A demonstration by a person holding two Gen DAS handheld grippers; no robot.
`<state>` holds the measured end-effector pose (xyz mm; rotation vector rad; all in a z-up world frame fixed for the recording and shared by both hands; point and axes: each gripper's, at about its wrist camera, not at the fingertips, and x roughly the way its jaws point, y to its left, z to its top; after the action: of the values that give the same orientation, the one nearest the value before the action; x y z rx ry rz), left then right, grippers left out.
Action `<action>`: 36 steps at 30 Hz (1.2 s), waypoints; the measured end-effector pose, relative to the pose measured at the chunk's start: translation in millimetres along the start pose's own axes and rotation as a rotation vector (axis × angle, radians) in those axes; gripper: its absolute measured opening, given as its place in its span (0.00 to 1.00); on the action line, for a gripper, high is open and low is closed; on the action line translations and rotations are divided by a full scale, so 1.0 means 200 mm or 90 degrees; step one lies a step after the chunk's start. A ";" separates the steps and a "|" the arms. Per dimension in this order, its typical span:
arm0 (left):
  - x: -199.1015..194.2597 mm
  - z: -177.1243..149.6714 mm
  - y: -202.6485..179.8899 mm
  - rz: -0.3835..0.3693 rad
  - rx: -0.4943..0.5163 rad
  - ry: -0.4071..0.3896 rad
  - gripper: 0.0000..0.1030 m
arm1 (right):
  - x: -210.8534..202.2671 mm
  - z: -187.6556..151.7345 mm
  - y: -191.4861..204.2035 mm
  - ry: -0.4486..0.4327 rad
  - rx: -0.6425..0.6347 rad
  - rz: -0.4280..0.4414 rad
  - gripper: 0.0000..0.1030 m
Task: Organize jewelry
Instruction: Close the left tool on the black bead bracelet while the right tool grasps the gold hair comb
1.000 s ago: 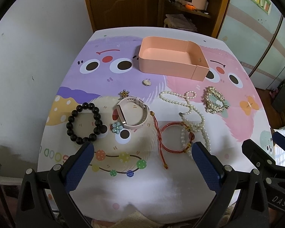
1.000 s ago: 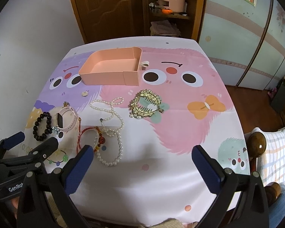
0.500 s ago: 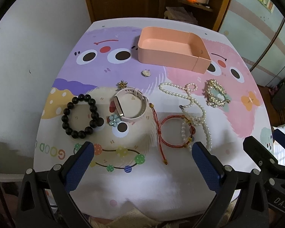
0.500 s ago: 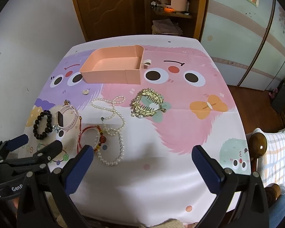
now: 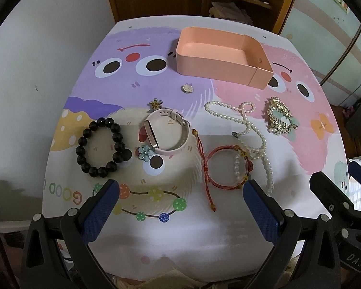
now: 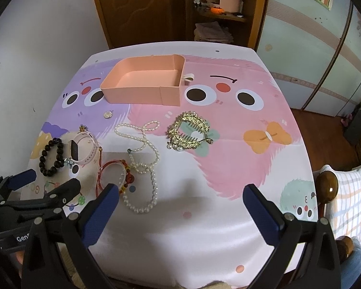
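Both tongs have edged forward over the worktop (image 5: 67, 48) and hang spread wide, holding nothing: left tongs (image 5: 180, 190), right tongs (image 6: 180, 193). Far ahead, the pink tray (image 5: 220, 54) holds nothing; jewelry lies between, red bracelet (image 5: 225, 168) nearest.

Left gripper (image 5: 180, 197) spread wide, empty, above near table edge. Black bead bracelet (image 5: 101, 147) left, red cord bracelet (image 5: 226, 167) right, pink tray (image 5: 222, 56) far.

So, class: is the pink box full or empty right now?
Empty. The pink box shows only its bare floor in both views; all the jewelry lies outside on the tablecloth.
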<state>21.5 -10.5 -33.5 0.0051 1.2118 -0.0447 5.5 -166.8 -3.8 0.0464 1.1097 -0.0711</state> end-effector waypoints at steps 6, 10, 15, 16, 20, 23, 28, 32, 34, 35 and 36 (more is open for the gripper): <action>0.03 0.04 0.00 -0.023 0.005 0.002 0.98 | 0.02 0.03 0.00 0.000 -0.003 0.002 1.00; 0.06 0.07 0.02 -0.041 0.002 -0.006 0.98 | 0.03 0.06 0.00 -0.002 -0.006 0.002 0.97; 0.06 0.14 0.10 -0.042 -0.027 -0.046 0.98 | 0.06 0.09 -0.02 0.006 -0.012 0.017 0.88; 0.06 0.16 0.11 -0.043 -0.022 -0.047 0.98 | 0.07 0.10 -0.03 0.007 -0.013 0.019 0.87; 0.10 0.24 0.12 -0.042 -0.002 -0.013 0.98 | 0.08 0.13 -0.06 0.010 -0.011 0.026 0.85; 0.11 0.28 0.14 -0.048 -0.006 -0.007 0.98 | 0.09 0.16 -0.08 0.016 -0.008 0.038 0.82; 0.10 0.37 0.17 -0.014 0.000 -0.012 0.98 | 0.12 0.24 -0.13 0.039 -0.001 0.068 0.75; 0.07 0.48 0.24 -0.016 -0.022 -0.027 0.98 | 0.16 0.31 -0.18 0.056 0.009 0.084 0.69; 0.07 0.52 0.27 -0.014 -0.029 -0.029 0.98 | 0.17 0.35 -0.20 0.056 0.014 0.086 0.68; 0.08 0.53 0.28 -0.013 -0.029 -0.027 0.98 | 0.17 0.36 -0.21 0.055 0.015 0.085 0.68; 0.09 0.53 0.30 -0.014 -0.032 -0.024 0.98 | 0.18 0.37 -0.21 0.055 0.015 0.086 0.68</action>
<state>129.3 45.5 -13.3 -0.0521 1.1749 -0.0335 83.6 -215.1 -2.6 0.1468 1.1885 0.0388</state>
